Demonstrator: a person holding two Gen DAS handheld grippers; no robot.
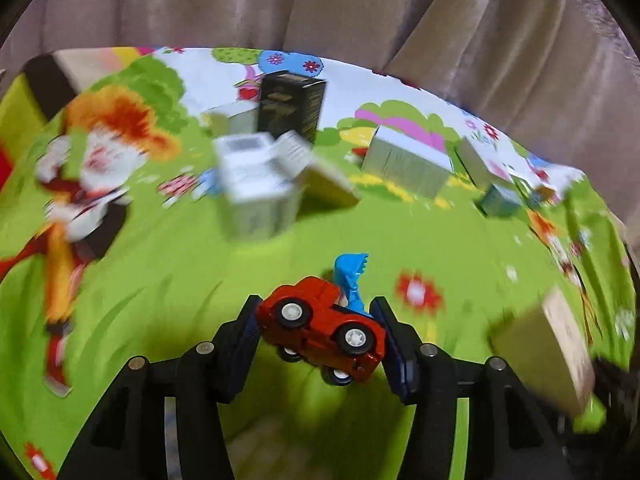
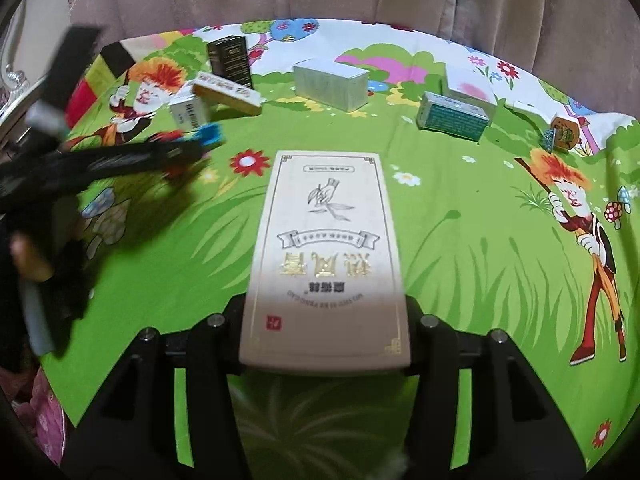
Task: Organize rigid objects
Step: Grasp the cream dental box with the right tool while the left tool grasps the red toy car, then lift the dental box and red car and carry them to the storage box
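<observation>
gripping a red toy truck [image 1: 320,330] in our left gripper [image 1: 320,332], pinching a cream box [image 2: 326,256] in our right gripper [image 2: 326,332], other boxes [image 2: 331,84] scattered on the green cartoon cloth [image 2: 480,248]

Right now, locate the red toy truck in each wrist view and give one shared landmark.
Left wrist: the red toy truck sits bottom centre, clamped between the left gripper pads.
Right wrist: only a blurred red and blue bit shows, middle left, at the left gripper's tip.
Shared landmark: the upright black box.
</observation>
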